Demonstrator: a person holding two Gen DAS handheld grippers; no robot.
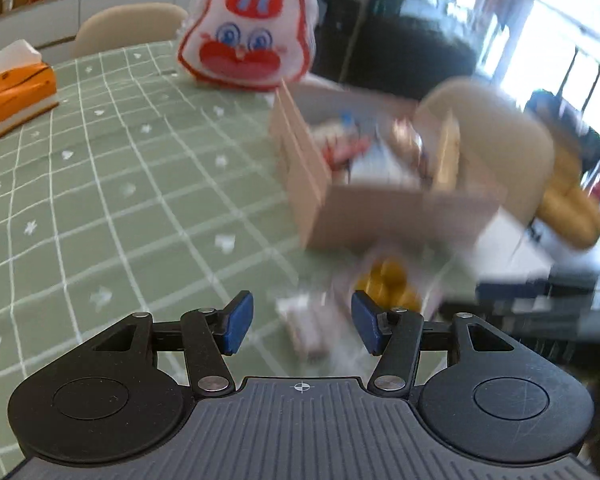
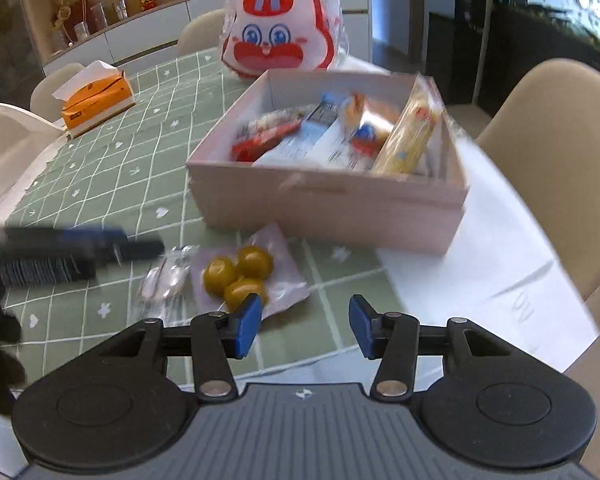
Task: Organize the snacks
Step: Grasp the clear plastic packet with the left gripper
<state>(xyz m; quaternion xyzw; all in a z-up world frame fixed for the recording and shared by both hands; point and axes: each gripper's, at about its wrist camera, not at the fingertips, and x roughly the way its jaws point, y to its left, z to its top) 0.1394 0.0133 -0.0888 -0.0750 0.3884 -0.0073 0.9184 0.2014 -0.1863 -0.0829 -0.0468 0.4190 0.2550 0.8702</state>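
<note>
Both claws stand partly open and empty: the left claw [image 1: 302, 322] above a blurred clear packet [image 1: 304, 328], the right claw [image 2: 304, 326] above the checked tabletop [image 2: 100, 184]. Just left of the right claw lies a glossy pouch of round yellow-green snacks [image 2: 240, 272]; beyond it sits a pale cardboard box [image 2: 328, 204] of crinkly wrapped snacks.
</note>
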